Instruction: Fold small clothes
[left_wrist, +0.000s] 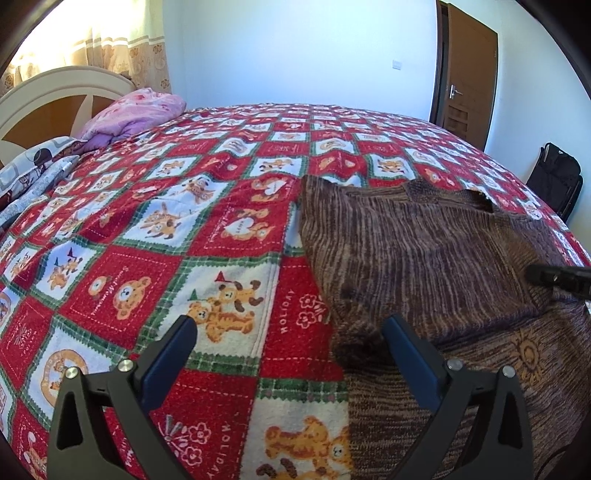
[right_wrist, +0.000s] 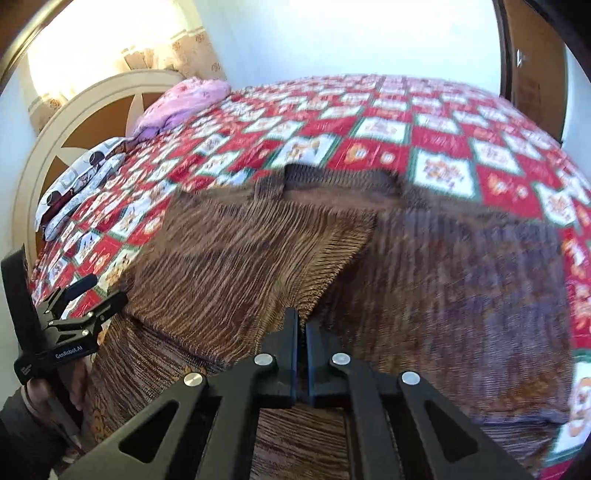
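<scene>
A brown striped knitted sweater (left_wrist: 424, 251) lies on a red teddy-bear bedspread (left_wrist: 155, 236). Its sleeve or side is folded over the body. My left gripper (left_wrist: 291, 332) is open and empty, low over the sweater's left edge. In the right wrist view my right gripper (right_wrist: 301, 317) is shut on a corner of the folded sweater flap (right_wrist: 236, 258) and lifts it over the sweater body (right_wrist: 461, 288). The left gripper (right_wrist: 88, 291) shows at the left of that view. The right gripper's tip shows at the right edge of the left wrist view (left_wrist: 557, 278).
A pink quilt (left_wrist: 136, 110) and patterned pillows (left_wrist: 33, 166) lie by the headboard (left_wrist: 48, 96) at the far left. A wooden door (left_wrist: 469, 77) and a black bag (left_wrist: 554, 177) stand at the far right. The bedspread stretches far behind the sweater.
</scene>
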